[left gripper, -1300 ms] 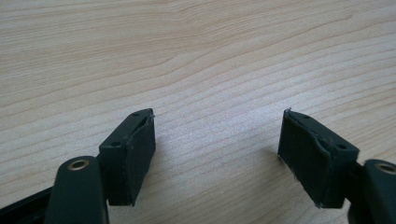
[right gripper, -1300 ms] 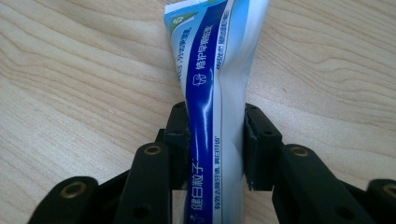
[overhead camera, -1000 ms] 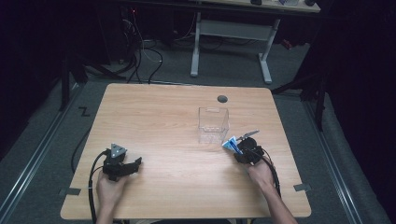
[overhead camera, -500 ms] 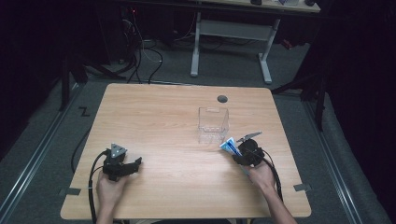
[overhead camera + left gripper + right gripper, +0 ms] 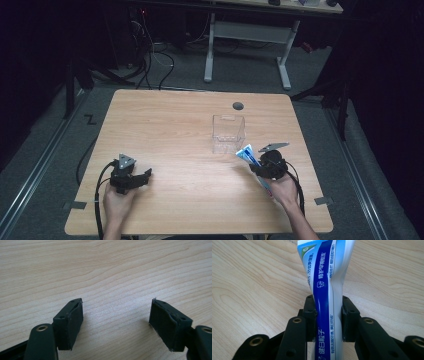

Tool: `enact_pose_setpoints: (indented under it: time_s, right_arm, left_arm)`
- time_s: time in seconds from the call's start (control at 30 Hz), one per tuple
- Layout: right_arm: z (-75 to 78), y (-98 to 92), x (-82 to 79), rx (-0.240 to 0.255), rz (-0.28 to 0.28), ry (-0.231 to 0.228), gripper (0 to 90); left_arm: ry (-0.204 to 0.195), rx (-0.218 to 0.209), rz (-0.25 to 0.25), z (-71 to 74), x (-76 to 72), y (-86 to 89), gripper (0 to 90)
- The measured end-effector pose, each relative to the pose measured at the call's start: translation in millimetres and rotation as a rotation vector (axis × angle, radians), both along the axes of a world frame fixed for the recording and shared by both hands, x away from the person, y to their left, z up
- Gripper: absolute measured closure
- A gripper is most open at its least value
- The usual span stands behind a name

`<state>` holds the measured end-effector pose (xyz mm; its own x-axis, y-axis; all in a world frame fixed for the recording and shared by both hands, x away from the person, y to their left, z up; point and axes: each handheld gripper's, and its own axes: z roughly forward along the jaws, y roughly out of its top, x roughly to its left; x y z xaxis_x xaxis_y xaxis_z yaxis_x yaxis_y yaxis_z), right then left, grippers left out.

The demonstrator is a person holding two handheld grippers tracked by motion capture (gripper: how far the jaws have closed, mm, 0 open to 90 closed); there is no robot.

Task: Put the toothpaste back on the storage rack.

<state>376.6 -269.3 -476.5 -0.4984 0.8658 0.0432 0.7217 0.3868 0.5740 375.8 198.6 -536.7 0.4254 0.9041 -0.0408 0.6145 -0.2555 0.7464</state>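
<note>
A blue and white toothpaste tube [image 5: 325, 290] runs between the jaws of my right gripper [image 5: 328, 312], which is shut on it; the tube bends where the pads squeeze it. From above, the right gripper [image 5: 260, 165] sits at the table's right front with the toothpaste tube [image 5: 246, 152] sticking out toward a clear plastic box [image 5: 227, 134] just beyond it. My left gripper [image 5: 142, 176] rests at the left front of the table. Its two fingers [image 5: 72, 322] stand wide apart over bare wood with nothing between them.
The wooden table [image 5: 165, 125] has a round cable hole [image 5: 238, 106] near its far edge. Cables trail from both grippers toward the front edge. Another desk frame [image 5: 245, 45] and floor cables lie beyond the table.
The right gripper has drifted slightly left and away with the tube, bringing its tip closer to the clear box. The left gripper has stayed put.
</note>
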Motion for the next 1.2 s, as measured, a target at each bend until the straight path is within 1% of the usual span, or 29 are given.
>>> enact_pose_setpoints:
  time_s: [0.07, 0.23, 0.3, 0.37, 0.5, 0.53, 0.63, 0.7, 0.83, 1.0, 1.07, 1.2]
  right_arm:
    - [3.5, -2.3, -1.3, 0.019, -0.002, -0.004, 71.0]
    - [9.0, -4.9, -2.2, 0.037, -0.002, -0.020, 71.0]
    - [12.5, -7.5, -2.6, 0.062, -0.002, -0.032, 71.0]
    - [15.3, -8.5, -3.5, 0.071, -0.006, -0.037, 71.0]
    - [18.8, -9.1, -3.8, 0.070, -0.004, -0.046, 71.0]
    - [20.5, -9.5, -3.6, 0.067, 0.001, -0.056, 71.0]
    - [25.6, -9.5, -4.4, 0.076, 0.002, -0.067, 71.0]
    - [29.1, -9.9, -4.4, 0.080, 0.014, -0.080, 71.0]
    - [34.7, -8.6, -5.7, 0.082, 0.020, -0.092, 71.0]
    - [43.1, -7.4, -6.9, 0.096, 0.030, -0.110, 71.0]
    - [45.9, -7.4, -6.3, 0.110, 0.035, -0.121, 71.0]
    - [51.2, -7.4, -4.6, 0.117, 0.044, -0.128, 71.0]
  left_arm:
    - [0.000, 0.000, 0.000, 0.0, 0.0, -0.1, 27.6]
    - [0.000, 0.001, 0.000, 0.0, 0.0, -0.1, 27.6]
    - [0.000, 0.001, 0.000, 0.0, 0.0, -0.1, 27.6]
    - [0.000, 0.001, 0.000, 0.0, 0.0, -0.1, 27.6]
    - [0.000, 0.002, 0.000, 0.0, 0.0, -0.2, 27.6]
    - [0.000, 0.002, 0.000, 0.0, 0.0, -0.2, 27.6]
    - [0.000, 0.002, 0.000, 0.0, -0.1, -0.2, 27.6]
    - [0.000, 0.003, 0.000, 0.0, -0.1, -0.3, 27.6]
    - [0.000, 0.003, 0.000, 0.0, -0.1, -0.3, 27.6]
    - [0.000, 0.004, 0.000, 0.0, -0.1, -0.4, 27.6]
    - [0.000, 0.005, 0.000, 0.0, -0.1, -0.5, 27.6]
    - [-0.001, 0.008, 0.000, 0.0, -0.2, -0.9, 27.6]
